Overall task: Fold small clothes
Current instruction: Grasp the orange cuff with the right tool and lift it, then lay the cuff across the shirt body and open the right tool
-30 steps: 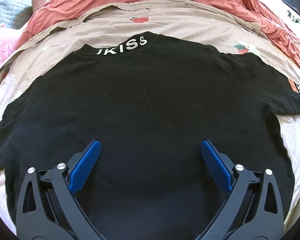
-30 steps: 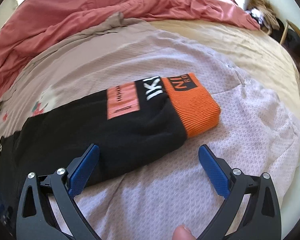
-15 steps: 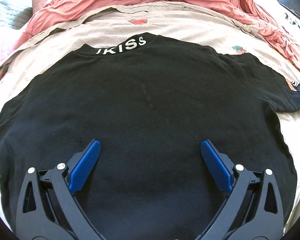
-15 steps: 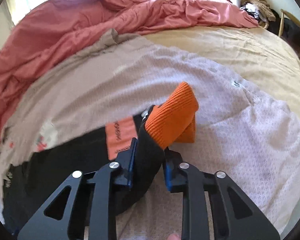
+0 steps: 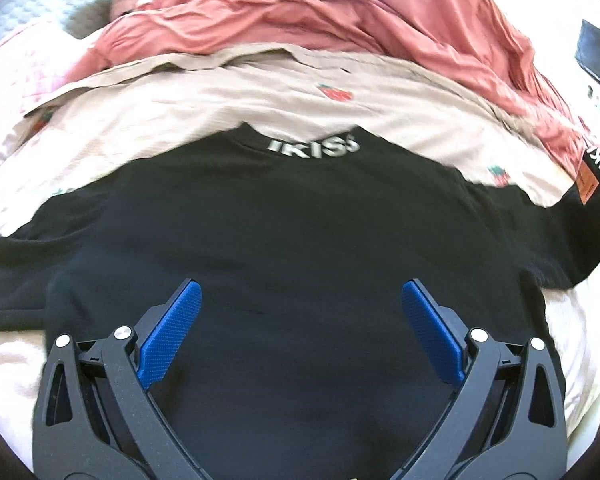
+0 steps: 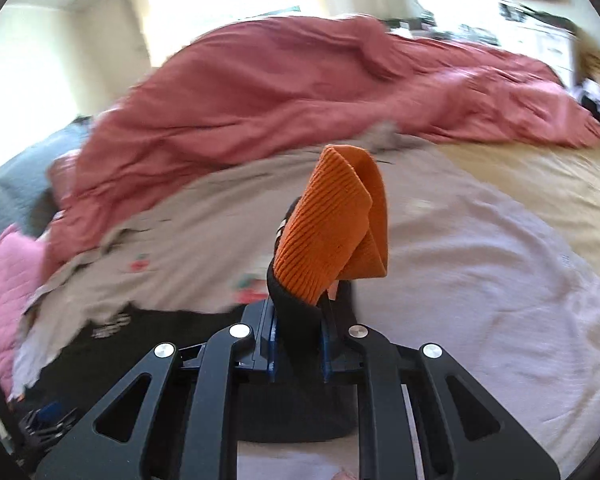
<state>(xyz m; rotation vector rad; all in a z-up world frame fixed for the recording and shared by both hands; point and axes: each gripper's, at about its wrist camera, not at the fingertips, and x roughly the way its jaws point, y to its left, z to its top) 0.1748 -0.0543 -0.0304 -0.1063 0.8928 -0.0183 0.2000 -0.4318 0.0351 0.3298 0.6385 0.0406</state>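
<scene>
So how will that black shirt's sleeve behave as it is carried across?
Probably floppy: the orange cuff buckles and folds above the shut right gripper. Likely light, since one pinch lifts the sleeve. The black shirt will probably drag and wrinkle rather than slide flat.

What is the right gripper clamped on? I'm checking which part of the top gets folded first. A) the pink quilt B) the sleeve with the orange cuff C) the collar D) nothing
B: the right gripper is shut on the black sleeve just below its orange cuff, which stands up above the bed, its jaws having just closed on the fabric between them.
</scene>
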